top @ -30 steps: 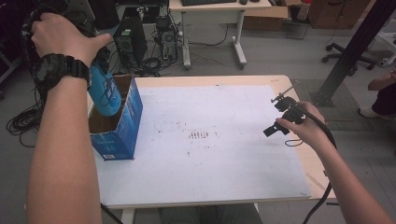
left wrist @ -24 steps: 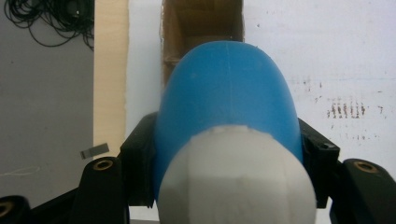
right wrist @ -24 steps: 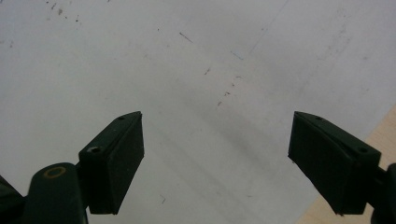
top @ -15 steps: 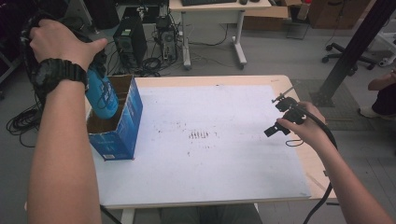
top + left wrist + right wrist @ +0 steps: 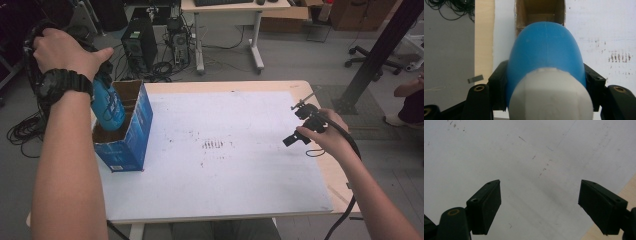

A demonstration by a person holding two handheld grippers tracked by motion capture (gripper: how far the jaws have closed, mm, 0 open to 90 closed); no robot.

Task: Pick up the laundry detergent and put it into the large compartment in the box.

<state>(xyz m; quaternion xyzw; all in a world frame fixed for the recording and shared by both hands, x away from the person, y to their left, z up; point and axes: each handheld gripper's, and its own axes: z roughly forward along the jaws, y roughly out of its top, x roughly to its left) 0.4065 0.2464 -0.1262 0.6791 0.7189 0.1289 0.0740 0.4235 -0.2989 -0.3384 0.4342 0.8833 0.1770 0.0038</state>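
A person's left hand (image 5: 62,47), a black watch (image 5: 60,85) on its wrist, is raised high over the table's left edge, forearm running up from the bottom of the high view. Its gripper (image 5: 544,82) is clamped on a blue bottle (image 5: 107,105) just below the white cap (image 5: 549,96), jaws pressing both flanks. The bottle hangs base-down over the open top of a blue carton (image 5: 127,137), its lower part inside the opening; whether it touches the bottom cannot be told. In the left gripper view the bottle's rounded body points straight into the brown cardboard interior. The right hand (image 5: 325,132) rests low near the table's right edge, forearm angled in from the lower right, cable (image 5: 345,220) trailing back toward the person. Its gripper (image 5: 539,205) points toward the table's middle, jaws spread wide apart with nothing between them, white surface beneath. The table (image 5: 240,195) is covered by a white sheet, scuffed and marked with small dark specks near the centre, pale wood showing along its far and right edges. The carton stands at the sheet's left edge. Beyond lie a grey floor, a computer tower (image 5: 137,45), tangled cables, a desk's legs (image 5: 257,42), a dark post (image 5: 380,50), and an office chair's base (image 5: 367,52).
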